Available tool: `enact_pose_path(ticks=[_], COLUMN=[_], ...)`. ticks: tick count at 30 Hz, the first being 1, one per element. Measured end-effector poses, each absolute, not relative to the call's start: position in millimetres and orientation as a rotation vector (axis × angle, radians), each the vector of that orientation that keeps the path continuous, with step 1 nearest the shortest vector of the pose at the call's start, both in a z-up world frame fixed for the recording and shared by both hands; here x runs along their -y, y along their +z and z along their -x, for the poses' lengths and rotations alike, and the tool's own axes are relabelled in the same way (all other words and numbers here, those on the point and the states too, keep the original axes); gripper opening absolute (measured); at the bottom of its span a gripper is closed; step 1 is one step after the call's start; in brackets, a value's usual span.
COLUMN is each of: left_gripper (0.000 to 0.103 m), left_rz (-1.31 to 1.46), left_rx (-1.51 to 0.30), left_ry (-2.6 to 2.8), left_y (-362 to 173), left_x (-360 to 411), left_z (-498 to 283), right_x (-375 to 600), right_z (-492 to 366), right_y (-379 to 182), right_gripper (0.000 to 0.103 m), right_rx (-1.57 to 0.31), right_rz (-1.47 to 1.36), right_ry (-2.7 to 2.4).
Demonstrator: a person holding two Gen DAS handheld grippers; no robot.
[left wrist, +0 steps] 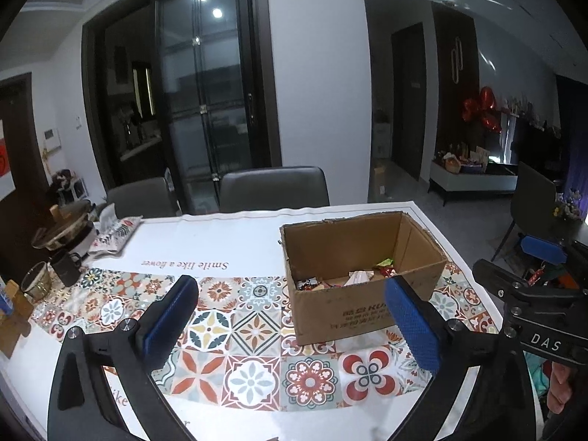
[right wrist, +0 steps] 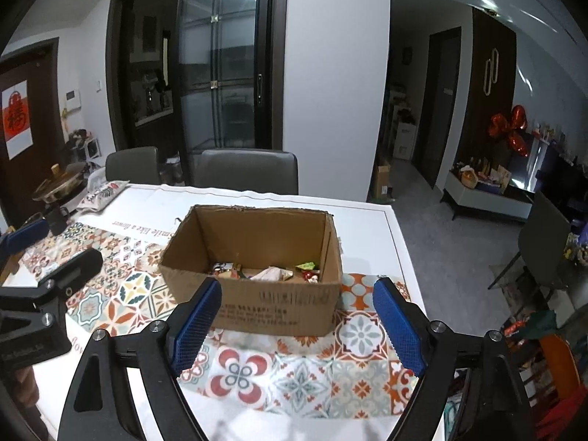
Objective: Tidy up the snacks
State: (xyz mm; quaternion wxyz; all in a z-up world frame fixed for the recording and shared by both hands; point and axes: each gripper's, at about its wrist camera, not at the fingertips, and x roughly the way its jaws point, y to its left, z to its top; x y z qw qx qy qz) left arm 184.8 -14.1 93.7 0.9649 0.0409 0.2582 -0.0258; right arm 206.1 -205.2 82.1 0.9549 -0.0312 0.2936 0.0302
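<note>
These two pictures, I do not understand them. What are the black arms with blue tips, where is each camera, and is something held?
A person holds a two-finger tool in each hand; a camera on each looks forward along its fingers. One picture comes from the left gripper, the other from the right gripper. Both stand open and hold nothing. Ahead, on the patterned tablecloth, sits an open cardboard box with wrapped snacks inside. At the table's far left are a dark mug and a pot.
</note>
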Motion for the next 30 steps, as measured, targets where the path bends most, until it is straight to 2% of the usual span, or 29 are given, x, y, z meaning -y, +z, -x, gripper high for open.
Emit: enact_pose_path(ticks=[17, 30], left_gripper=[0.103, 0.103], left_rz=[-0.083, -0.079], left_rx=[-0.503, -0.492], left_ry=[-0.071, -0.085], left_y=[85.7, 87.0], left_x=[14.3, 15.8], left_z=[-126.9, -111.7], right_x=[215.2, 212.3], right_z=[-136.7, -120.1], right_y=[69.9, 70.8], right_gripper=[0.085, 0.085], right_rx=[-0.549, -0.541], right_rz=[0.017, 0.008], right_ry=[0.044, 0.076])
